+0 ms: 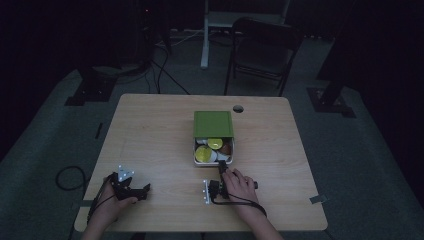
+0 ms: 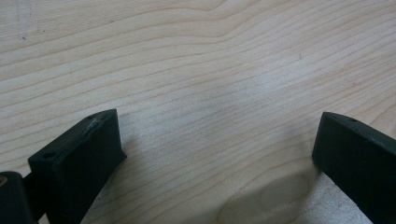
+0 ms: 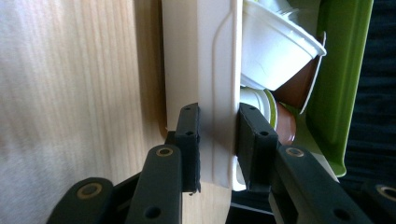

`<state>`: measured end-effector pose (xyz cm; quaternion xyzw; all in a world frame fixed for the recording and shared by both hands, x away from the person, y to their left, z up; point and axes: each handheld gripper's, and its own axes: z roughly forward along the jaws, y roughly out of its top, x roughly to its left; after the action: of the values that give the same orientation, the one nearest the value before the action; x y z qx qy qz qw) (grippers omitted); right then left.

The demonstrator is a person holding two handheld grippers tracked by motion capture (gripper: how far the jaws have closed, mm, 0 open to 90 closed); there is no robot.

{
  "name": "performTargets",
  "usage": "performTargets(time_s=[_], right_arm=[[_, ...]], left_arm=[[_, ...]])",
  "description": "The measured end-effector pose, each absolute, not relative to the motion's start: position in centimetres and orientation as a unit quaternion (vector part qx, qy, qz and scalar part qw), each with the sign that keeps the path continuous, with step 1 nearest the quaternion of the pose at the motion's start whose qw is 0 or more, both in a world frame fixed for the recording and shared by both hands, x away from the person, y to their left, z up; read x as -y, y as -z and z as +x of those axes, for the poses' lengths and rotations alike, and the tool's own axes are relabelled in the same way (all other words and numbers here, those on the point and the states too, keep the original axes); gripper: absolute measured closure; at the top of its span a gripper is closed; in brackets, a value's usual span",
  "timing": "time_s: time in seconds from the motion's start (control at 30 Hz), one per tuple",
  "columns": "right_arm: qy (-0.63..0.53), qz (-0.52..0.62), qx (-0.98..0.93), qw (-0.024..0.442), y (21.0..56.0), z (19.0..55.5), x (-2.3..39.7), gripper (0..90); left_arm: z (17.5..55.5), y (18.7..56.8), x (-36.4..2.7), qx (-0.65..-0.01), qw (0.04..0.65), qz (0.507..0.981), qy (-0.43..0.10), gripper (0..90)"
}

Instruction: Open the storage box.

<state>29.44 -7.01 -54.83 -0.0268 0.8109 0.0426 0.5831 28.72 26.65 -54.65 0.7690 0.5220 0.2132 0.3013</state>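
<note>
The wooden surface (image 1: 150,130) carries a white box (image 1: 197,159) with a green lid (image 1: 213,123), near its centre. Right tongs (image 3: 218,140) pinch the box's near wall. Left tongs (image 2: 219,149) rest spread, well apart from the box.
</note>
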Motion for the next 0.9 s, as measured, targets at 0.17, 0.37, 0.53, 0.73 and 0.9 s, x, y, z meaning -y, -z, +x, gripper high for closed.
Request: performTargets(time_s=[0.17, 0.37, 0.53, 0.73, 0.9], right_arm=[[-0.045, -0.029, -0.813, 0.579, 54.7, 28.8, 7.1, 72.1], [-0.05, -0.029, -0.816, 0.575, 54.7, 28.0, 7.3, 72.1], [-0.053, -0.03, -0.818, 0.572, 54.6, 27.4, 7.3, 72.0], [-0.055, -0.028, -0.822, 0.566, 54.6, 26.8, 7.5, 72.0], [-0.054, -0.029, -0.824, 0.563, 54.6, 26.3, 7.5, 72.1]], left_arm=[[28.7, 54.6, -26.6, -0.522, 0.301, 0.769, -0.213, 1.7], [28.7, 54.7, -26.6, -0.522, 0.302, 0.768, -0.213, 1.7], [28.7, 54.7, -26.6, -0.522, 0.302, 0.769, -0.213, 1.7], [28.7, 54.7, -26.6, -0.522, 0.302, 0.769, -0.213, 1.7], [28.7, 54.7, -26.6, -0.522, 0.302, 0.769, -0.213, 1.7]])
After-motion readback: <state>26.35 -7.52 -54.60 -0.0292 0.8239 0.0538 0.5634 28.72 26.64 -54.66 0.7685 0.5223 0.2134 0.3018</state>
